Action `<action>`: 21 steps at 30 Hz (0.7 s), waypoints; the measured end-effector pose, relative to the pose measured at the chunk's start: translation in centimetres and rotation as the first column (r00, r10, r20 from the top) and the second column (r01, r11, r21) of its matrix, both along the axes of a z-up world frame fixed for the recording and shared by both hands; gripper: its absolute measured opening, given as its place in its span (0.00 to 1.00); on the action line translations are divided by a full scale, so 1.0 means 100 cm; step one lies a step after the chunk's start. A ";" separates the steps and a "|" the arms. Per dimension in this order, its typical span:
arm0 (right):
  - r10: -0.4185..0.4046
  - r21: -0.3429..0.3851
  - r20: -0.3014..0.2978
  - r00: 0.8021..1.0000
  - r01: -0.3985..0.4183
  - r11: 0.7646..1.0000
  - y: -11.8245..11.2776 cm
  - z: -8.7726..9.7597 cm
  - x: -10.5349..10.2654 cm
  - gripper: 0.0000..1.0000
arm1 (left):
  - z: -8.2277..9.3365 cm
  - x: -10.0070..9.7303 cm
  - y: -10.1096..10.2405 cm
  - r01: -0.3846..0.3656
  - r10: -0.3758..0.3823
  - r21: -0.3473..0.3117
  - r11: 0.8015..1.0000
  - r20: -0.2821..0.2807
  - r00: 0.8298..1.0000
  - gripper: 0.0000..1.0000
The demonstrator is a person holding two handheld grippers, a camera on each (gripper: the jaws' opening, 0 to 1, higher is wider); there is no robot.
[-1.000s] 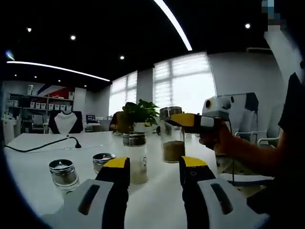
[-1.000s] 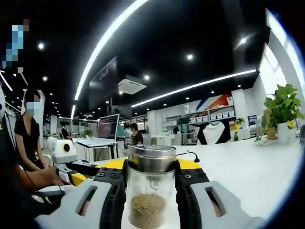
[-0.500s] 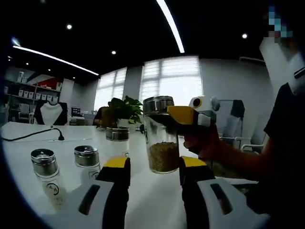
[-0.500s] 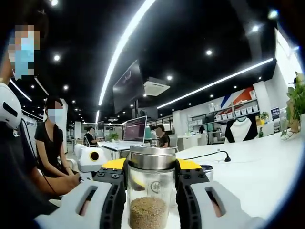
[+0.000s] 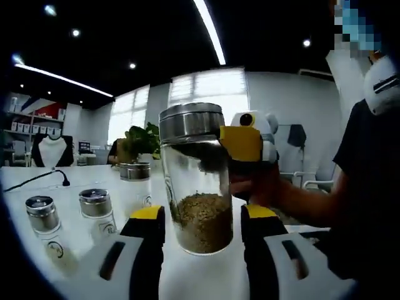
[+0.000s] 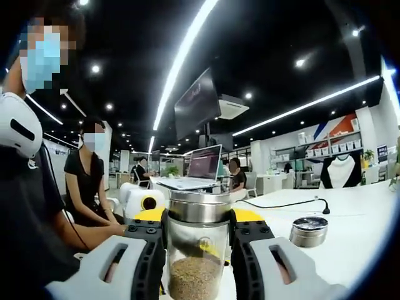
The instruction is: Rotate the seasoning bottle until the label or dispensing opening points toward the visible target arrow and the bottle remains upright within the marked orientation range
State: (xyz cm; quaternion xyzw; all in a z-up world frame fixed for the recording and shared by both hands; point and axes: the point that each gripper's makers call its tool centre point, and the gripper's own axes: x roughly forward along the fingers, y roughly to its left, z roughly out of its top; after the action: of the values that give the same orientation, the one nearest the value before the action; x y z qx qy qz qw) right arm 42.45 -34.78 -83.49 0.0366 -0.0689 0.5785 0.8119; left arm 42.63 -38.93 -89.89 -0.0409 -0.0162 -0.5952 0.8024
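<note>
Left gripper [image 5: 199, 219] is sitting wide open, gripping nothing; seasoning bottle [image 5: 195, 178] is hanging upright at its 12 o'clock. Right gripper [image 6: 198, 230] is clamping that bottle below the metal lid [image 6: 199, 207], above the white table [image 6: 350, 250].
</note>
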 end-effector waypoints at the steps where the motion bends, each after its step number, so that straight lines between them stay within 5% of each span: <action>1: 0.016 0.003 -0.002 1.000 -0.016 1.000 0.002 0.000 -0.002 0.37 | 0.000 0.000 0.000 0.003 -0.003 -0.004 1.000 0.002 1.000 0.51; 5: 0.012 0.031 0.009 1.000 -0.013 0.999 0.004 -0.001 0.003 0.37 | 0.007 0.003 0.004 -0.024 0.024 -0.035 0.999 -0.006 1.000 0.44; 10: -0.006 0.042 0.012 1.000 0.006 0.999 0.002 -0.003 0.010 0.37 | 0.003 0.019 0.009 -0.151 0.149 0.042 0.988 0.037 0.988 0.43; 14: -0.079 0.013 0.029 0.996 0.078 0.997 -0.001 -0.006 0.023 0.36 | -0.001 0.035 0.019 -0.305 0.291 0.113 0.946 0.125 0.949 0.43; 16: -0.106 0.013 0.011 0.994 0.106 0.994 -0.001 -0.008 0.028 0.36 | -0.003 0.042 0.025 -0.385 0.357 0.162 0.909 0.178 0.917 0.43; 21: -0.215 0.049 -0.042 0.976 0.217 0.975 0.003 -0.003 0.039 0.37 | 0.002 0.050 0.032 -0.493 0.454 0.161 0.855 0.228 0.861 0.43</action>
State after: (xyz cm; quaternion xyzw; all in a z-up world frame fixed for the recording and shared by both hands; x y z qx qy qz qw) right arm 46.36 -34.49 -83.82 0.0608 -0.0732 0.4840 0.8699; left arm 47.61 -35.77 -89.70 0.1055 -0.0347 -0.3780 0.9191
